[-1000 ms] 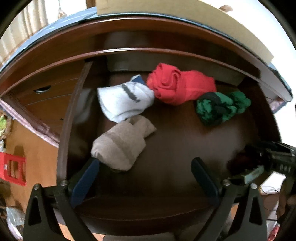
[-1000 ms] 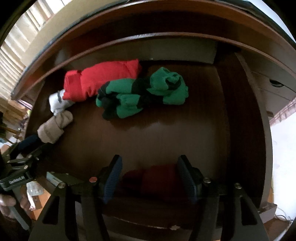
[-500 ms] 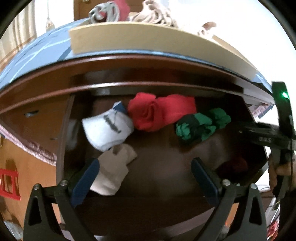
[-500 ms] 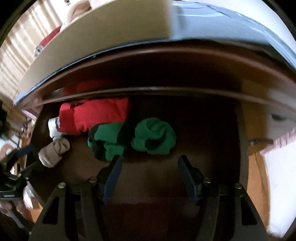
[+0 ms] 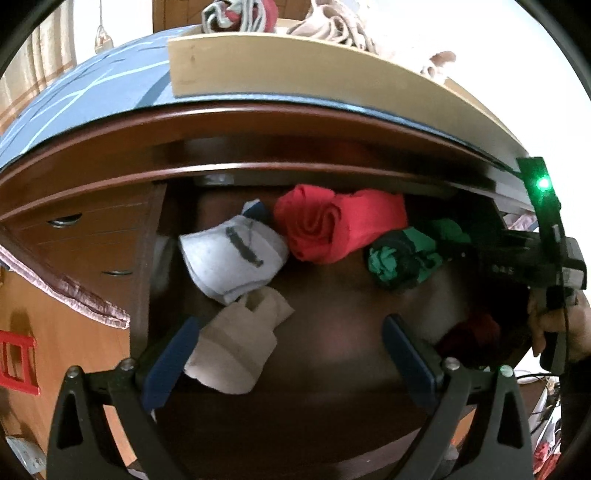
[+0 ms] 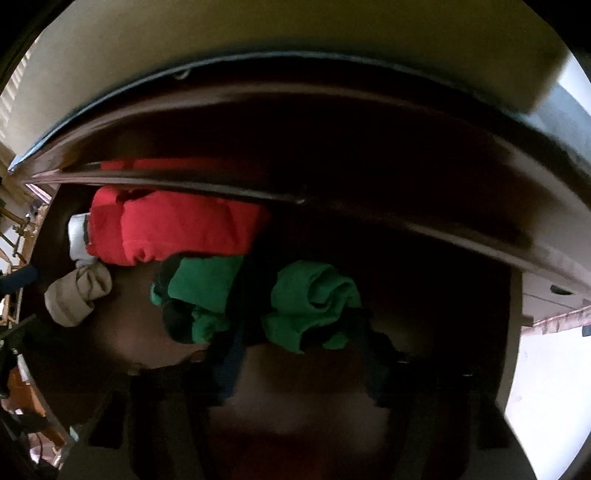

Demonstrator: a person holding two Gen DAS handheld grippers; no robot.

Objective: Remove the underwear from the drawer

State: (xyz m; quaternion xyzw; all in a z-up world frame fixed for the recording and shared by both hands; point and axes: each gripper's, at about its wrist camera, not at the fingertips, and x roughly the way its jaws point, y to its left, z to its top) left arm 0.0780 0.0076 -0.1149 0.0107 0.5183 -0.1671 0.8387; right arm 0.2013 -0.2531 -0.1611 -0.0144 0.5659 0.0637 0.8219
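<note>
Right tongs (image 6: 299, 339) sit low over the green and black underwear (image 6: 310, 306), their 2 dark fingers (image 6: 229, 354) flanking the right-hand green lobe; the jaws have just been closing, with that lobe between them. Blur and shadow prevent a finding on whether the pads press the fabric, so I cannot tell if it is gripped. Left tongs (image 5: 291, 354) are released, jaws spread wide and holding nothing; the left blue pad (image 5: 173, 354) overlaps the edge of the beige bundle (image 5: 236, 343), and whether it touches is not clear.

Writing: white characters on the black body of the right tool (image 5: 517, 266), seen from the left wrist view, are too blurred to read. A green indicator light (image 5: 543, 182) is lit on that tool. A hand (image 5: 554, 325) grips its handle.

Contents of the open wooden drawer (image 5: 332, 306): a red rolled garment (image 5: 340, 229) at the back, touching the green and black underwear on its right; a white item with a grey stripe (image 5: 232, 258) to its left; the beige bundle just in front of the white one; a dark red item (image 5: 469, 336) in the near right corner.

On the dresser top: a blue patterned cover (image 5: 92, 107) and a pale tray (image 5: 295, 77) holding bundled garments (image 5: 240, 14).
</note>
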